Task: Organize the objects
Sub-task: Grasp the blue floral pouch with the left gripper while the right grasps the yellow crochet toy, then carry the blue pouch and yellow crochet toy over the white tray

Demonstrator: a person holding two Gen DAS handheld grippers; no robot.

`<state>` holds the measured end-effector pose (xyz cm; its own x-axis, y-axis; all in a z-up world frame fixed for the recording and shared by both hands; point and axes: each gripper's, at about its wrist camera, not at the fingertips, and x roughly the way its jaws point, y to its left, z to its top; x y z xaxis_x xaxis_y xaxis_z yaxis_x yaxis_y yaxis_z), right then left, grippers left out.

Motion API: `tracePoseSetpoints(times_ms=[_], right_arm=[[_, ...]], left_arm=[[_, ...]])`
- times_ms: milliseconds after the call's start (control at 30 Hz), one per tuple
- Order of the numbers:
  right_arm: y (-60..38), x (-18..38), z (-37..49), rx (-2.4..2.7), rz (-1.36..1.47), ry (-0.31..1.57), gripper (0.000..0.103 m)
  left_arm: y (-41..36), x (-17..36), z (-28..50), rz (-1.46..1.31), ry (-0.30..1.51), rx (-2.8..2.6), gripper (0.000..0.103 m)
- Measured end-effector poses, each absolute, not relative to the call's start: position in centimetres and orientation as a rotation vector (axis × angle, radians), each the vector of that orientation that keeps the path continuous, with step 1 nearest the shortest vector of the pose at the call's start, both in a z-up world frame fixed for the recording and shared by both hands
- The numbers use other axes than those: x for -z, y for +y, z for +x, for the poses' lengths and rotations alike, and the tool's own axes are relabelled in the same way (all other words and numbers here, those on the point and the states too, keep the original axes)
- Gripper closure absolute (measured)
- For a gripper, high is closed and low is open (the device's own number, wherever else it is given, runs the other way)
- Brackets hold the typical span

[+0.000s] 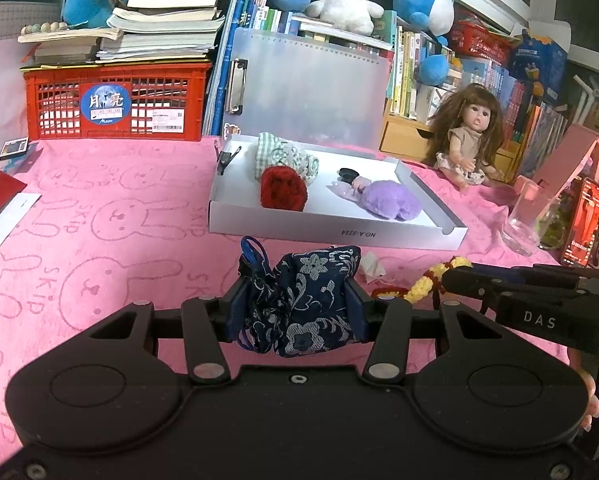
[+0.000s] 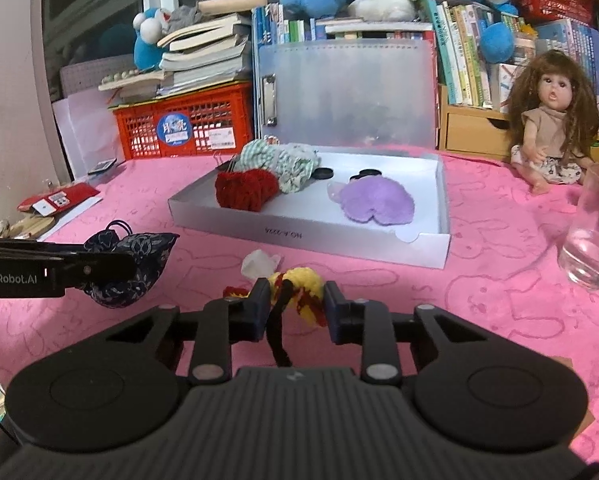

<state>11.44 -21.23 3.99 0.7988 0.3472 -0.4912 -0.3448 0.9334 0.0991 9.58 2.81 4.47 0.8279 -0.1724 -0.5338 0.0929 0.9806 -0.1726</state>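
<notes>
Claws both carry cargo over the pink cloth (image 1: 99, 208) on the desk: the left claw (image 1: 297, 306) is clamped on a navy floral pouch (image 1: 307, 300), while the right claw (image 2: 295, 306) has its pads closed around a yellow-and-red knitted piece (image 2: 299, 288). Just beyond them lies the white tray (image 2: 299, 232), holding a red knitted item (image 2: 243, 190), a green checked cloth (image 2: 287, 164) and a purple plush (image 2: 375, 200).

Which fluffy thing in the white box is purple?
The purple scrunchie, lying alone at the right end of the white box. The red scrunchie and green checked one huddle at the left.
</notes>
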Motion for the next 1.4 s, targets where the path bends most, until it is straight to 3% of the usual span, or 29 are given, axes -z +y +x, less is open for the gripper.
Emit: tracePoseSetpoints(times_ms=[1400], right_arm=[[-24.3, -7.0, 14.7, -0.234, 0.154, 0.409, 0.074]], left_arm=[[0.3, -7.1, 15.3, -0.091, 0.504, 0.170, 0.056]])
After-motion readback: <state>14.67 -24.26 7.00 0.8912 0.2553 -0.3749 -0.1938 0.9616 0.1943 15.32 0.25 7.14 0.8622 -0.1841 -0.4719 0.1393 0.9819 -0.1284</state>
